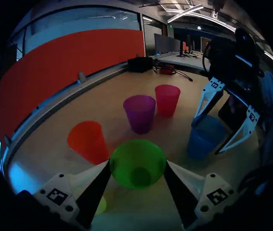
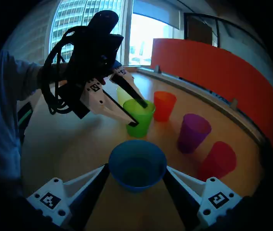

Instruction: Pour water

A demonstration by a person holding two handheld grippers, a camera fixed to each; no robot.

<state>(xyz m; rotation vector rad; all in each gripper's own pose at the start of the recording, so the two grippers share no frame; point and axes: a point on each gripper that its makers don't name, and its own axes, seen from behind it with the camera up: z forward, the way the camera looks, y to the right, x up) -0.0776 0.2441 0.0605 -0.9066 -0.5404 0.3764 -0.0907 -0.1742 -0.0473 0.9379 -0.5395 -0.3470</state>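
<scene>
My left gripper point(image 1: 137, 163) is shut on a green cup point(image 1: 137, 173), one finger pressed against each side. From the right gripper view the same green cup point(image 2: 139, 127) stands upright on the wooden table point(image 2: 71, 146), held by the left gripper point(image 2: 139, 114) and a person's hand. My right gripper point(image 2: 137, 169) is shut on a blue cup point(image 2: 137, 163). In the left gripper view the blue cup point(image 1: 205, 138) stands upright between the right gripper's point(image 1: 206, 134) white fingers. I cannot tell whether either cup holds water.
An orange cup point(image 1: 88, 141), a purple cup point(image 1: 139, 113) and a red cup point(image 1: 167, 99) stand on the table beyond the green one. A yellow cup point(image 2: 122, 94) stands behind the green cup. A red wall panel point(image 1: 59, 65) runs along the table's far edge.
</scene>
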